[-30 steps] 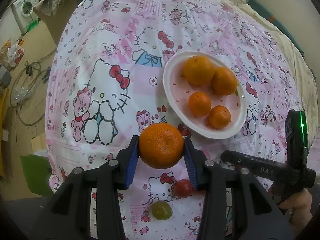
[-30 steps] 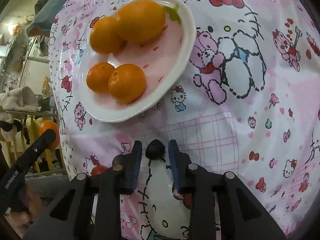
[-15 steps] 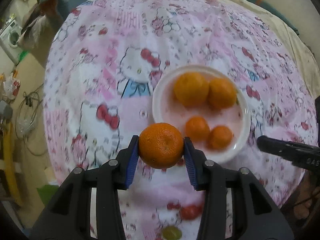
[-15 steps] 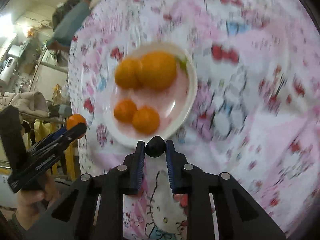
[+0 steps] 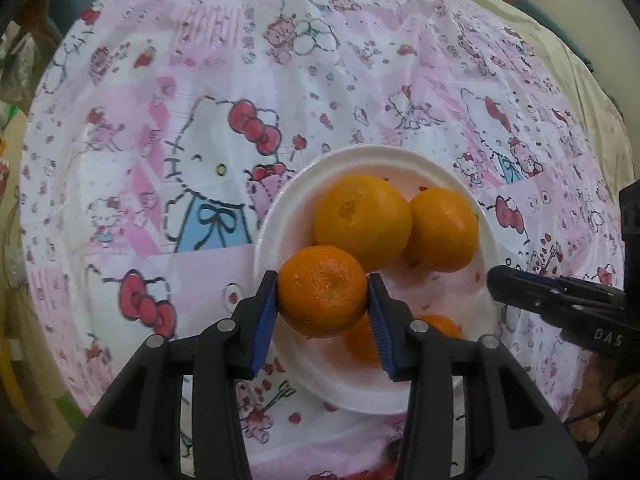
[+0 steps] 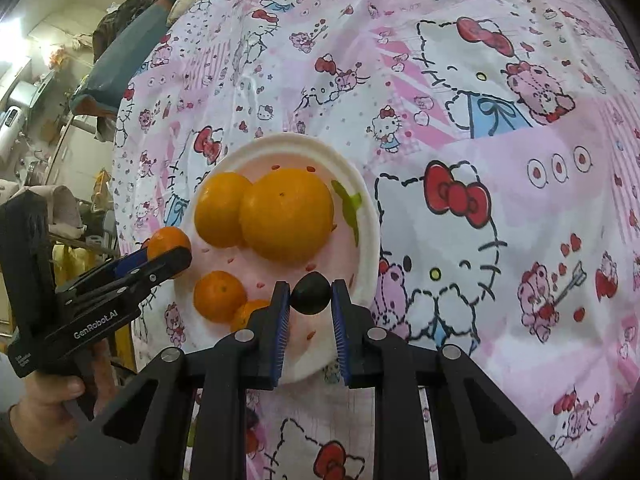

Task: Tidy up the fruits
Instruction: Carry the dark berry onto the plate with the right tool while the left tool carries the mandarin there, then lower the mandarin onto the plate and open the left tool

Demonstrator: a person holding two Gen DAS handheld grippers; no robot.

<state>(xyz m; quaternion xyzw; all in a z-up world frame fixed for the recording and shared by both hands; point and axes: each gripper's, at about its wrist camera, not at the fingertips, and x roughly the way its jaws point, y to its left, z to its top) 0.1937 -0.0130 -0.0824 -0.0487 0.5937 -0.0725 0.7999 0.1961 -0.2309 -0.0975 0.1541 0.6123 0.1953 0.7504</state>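
My left gripper [image 5: 323,308] is shut on an orange mandarin [image 5: 322,291] and holds it above the near left part of a white plate [image 5: 276,216]. Several oranges lie on the plate, two large ones [image 5: 362,220] at the back. My right gripper [image 6: 310,307] is shut on a small dark grape [image 6: 310,298] above the plate's [image 6: 370,240] near right rim. The left gripper with its mandarin [image 6: 168,243] shows at the left of the right wrist view; the right gripper's fingers [image 5: 560,300] show at the right of the left wrist view.
A pink Hello Kitty cloth [image 5: 200,152] covers the table. A red fruit [image 6: 252,440] lies on the cloth below the right gripper. Household clutter [image 6: 44,128] stands past the table's left edge.
Both grippers rose and moved forward over the plate with their fruit. The red and green fruits near the front edge have dropped out of the left wrist view.
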